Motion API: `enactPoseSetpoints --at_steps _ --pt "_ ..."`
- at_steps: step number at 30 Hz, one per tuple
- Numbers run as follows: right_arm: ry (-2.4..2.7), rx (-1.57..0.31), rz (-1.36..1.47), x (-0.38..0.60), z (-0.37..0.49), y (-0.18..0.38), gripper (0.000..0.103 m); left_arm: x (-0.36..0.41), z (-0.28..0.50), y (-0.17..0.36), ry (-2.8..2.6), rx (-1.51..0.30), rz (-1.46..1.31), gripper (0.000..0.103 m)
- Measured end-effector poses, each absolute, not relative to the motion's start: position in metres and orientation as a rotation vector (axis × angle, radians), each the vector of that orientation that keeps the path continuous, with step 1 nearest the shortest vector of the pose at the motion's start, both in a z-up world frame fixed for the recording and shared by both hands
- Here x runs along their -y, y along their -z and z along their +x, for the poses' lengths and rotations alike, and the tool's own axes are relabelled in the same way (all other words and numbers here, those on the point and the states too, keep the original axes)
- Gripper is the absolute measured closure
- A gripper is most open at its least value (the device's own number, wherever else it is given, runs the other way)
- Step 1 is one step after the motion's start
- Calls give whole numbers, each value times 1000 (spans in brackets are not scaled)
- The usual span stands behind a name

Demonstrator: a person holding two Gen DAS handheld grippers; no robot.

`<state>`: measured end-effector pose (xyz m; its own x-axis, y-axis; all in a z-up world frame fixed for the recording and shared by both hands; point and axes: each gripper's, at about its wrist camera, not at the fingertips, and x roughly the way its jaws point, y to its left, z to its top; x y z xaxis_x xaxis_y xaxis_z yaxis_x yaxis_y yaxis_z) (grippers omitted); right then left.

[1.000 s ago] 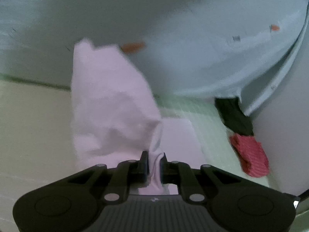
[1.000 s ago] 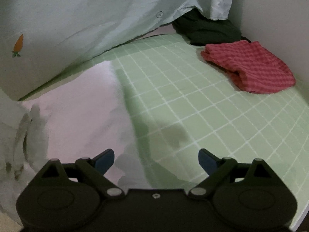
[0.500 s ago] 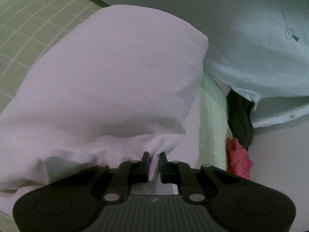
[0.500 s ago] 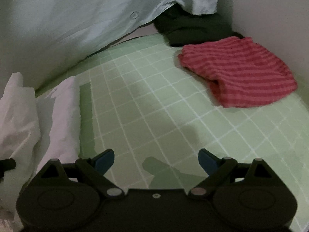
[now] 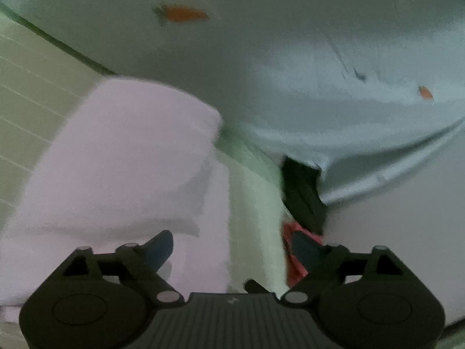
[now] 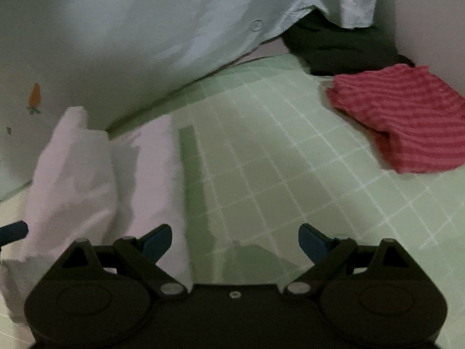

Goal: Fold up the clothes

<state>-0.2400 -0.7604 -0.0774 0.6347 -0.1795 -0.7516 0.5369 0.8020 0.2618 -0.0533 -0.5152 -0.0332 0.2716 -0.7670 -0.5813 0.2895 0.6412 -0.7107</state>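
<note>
A pale pink garment (image 5: 122,180) lies folded over itself on the green grid mat (image 6: 276,174). It also shows in the right wrist view (image 6: 101,180), at the left. My left gripper (image 5: 232,247) is open and empty, just behind the garment's near right edge. My right gripper (image 6: 235,240) is open and empty over the mat, its left finger next to the garment's right edge. One blue fingertip of the left gripper shows at the far left of the right wrist view (image 6: 13,231).
A light blue shirt with carrot prints (image 5: 290,72) hangs behind the mat (image 6: 145,29). A red striped garment (image 6: 407,122) and a dark garment (image 6: 340,49) lie at the back right by the white wall (image 5: 407,232).
My left gripper has opened and let go of the pink garment, which now lies folded on the mat. The right gripper stays open and has shifted slightly.
</note>
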Motion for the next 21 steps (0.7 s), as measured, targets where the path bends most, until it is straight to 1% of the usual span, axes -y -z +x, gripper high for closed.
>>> enactPoseSetpoints --at_steps 3,6,8,10,12,19,21 --pt "355 -766 578 759 -229 74 8 489 -48 32 618 -1032 -496 11" --pt "243 -739 726 759 -215 73 9 470 -41 43 473 -1042 -461 11" --pt "153 -751 880 760 -202 84 10 452 -39 53 403 -1060 -473 11" --pt "58 -763 1039 761 -188 96 14 441 -37 62 349 -1079 -485 11" --pt "34 -795 1119 758 -177 109 15 429 -36 69 309 -1099 -479 11" --pt "21 -885 1074 736 -144 126 15 412 -37 100 241 -1200 -466 11" --pt "-2 -898 1058 730 -137 126 16 418 -40 108 252 -1233 -446 11"
